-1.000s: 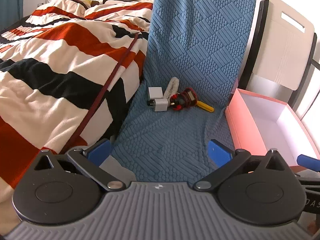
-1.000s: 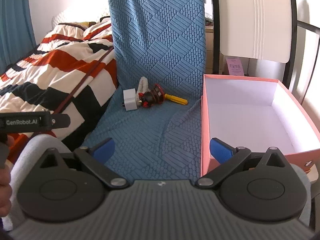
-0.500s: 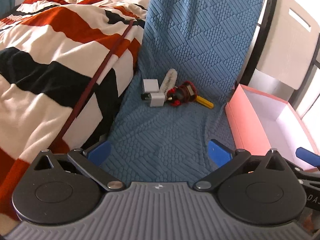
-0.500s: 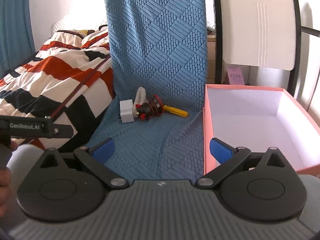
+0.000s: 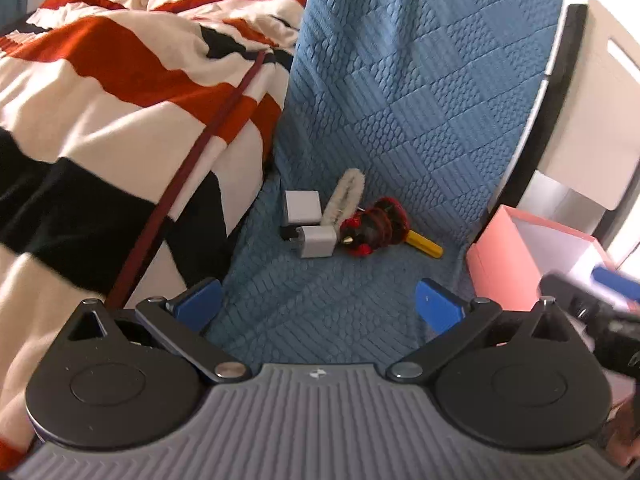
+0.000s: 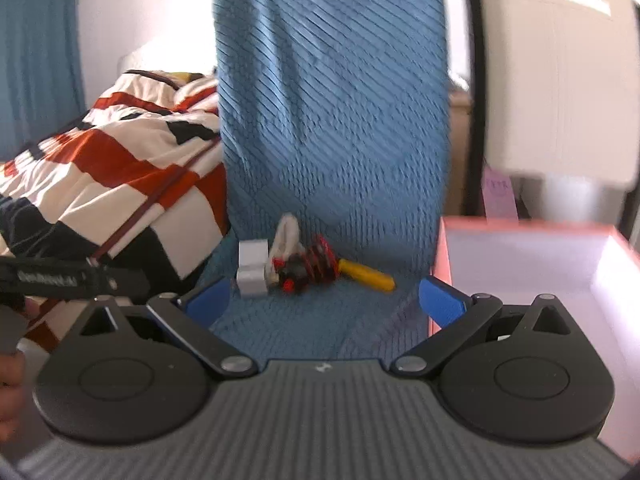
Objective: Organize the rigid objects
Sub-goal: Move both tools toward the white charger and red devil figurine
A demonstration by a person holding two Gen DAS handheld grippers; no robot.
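Observation:
A small heap lies at the back of the blue seat cushion (image 5: 320, 292): two white charger plugs (image 5: 308, 222), a white fluffy brush (image 5: 346, 196), a red-and-black toy (image 5: 376, 226) and a yellow stick (image 5: 424, 243). The same heap shows in the right wrist view, with the plugs (image 6: 252, 270), toy (image 6: 312, 268) and yellow stick (image 6: 366, 274). My left gripper (image 5: 319, 305) hovers open, well short of the heap. My right gripper (image 6: 325, 300) is also open and holds nothing, close in front of the heap. An open pink box (image 6: 532, 264) stands to the right.
A bed with a red, black and white striped duvet (image 5: 100, 120) fills the left side. A dark red rod (image 5: 188, 176) leans along the bed edge. A white folding chair back (image 6: 556, 68) stands behind the pink box (image 5: 516, 248).
Both grippers have moved forward toward the heap, which now looks larger in both views. The right wrist view is blurred by motion. Both stay open.

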